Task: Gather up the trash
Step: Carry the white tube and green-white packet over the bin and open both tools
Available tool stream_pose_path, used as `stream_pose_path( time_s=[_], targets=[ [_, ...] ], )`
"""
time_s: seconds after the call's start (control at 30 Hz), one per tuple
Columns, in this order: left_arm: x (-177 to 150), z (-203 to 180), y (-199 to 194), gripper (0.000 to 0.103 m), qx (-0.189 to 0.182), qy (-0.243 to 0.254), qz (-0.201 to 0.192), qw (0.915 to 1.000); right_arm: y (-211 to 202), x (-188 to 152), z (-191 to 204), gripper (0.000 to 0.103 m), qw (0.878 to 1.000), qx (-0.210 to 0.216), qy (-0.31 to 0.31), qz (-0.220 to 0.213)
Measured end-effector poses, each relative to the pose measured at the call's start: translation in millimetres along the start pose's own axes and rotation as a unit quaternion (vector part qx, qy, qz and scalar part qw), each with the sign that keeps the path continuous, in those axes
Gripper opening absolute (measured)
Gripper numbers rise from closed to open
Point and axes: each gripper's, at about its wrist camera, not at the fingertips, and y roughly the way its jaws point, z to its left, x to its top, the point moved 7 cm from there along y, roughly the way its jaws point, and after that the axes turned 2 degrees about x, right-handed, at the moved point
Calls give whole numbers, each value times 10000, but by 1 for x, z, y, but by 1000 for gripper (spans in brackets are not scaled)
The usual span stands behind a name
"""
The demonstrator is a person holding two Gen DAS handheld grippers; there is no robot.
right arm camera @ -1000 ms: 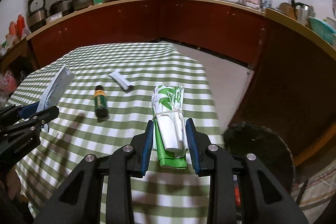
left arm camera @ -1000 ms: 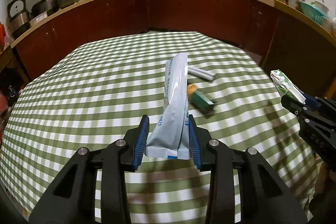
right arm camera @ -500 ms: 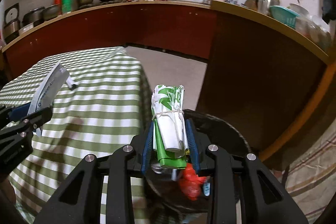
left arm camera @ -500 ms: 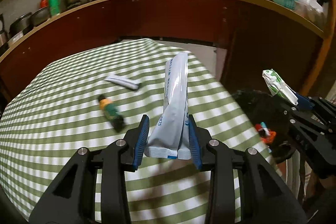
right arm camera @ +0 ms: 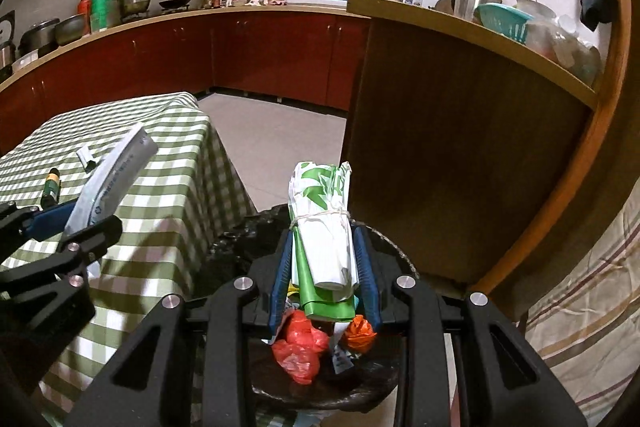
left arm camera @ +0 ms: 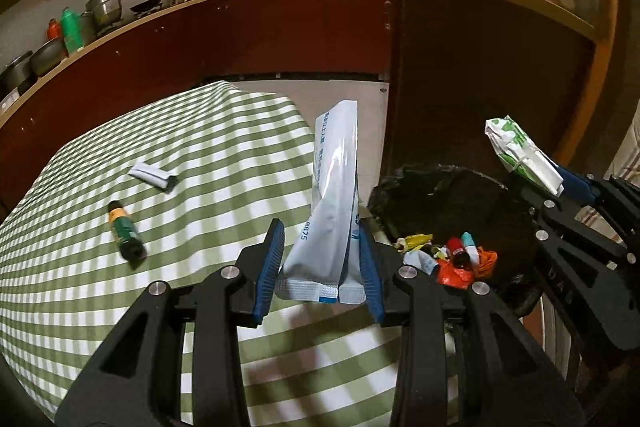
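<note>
Tip for the drop: right gripper (right arm camera: pixel 323 271), clamped on the green-white packet (right arm camera: pixel 322 227), hangs over the trash bin (left arm camera: pixel 452 187); left gripper (left arm camera: pixel 320 263) pinching the silver pouch (left arm camera: pixel 336 195) needs shifting right off the counter (left arm camera: pixel 160 227) first.

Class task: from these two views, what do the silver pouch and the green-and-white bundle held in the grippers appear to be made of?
Silver pouch: probably foil-laminated plastic, glossy; it shows sheen and a crimped sealed end.
Green-and-white bundle: seems thin printed plastic film, rolled and creased, tied with a band; it could be coated paper.
</note>
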Motion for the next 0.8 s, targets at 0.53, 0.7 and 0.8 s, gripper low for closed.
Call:
stream_pose_path(
  time_s=[0.53,0.7,0.8],
  targets=[
    [6,-36,27,36,17,192,116,9997,15,-6,-26,32,9996,-49,283,30],
    [11,-42,34,48,22,298,155,9994,23,-8,-33,32,9992,-51,399,69],
    [10,-44,35,52,-35,283,171,9994,23,-8,-35,33,9990,-64,437,69]
  ],
)
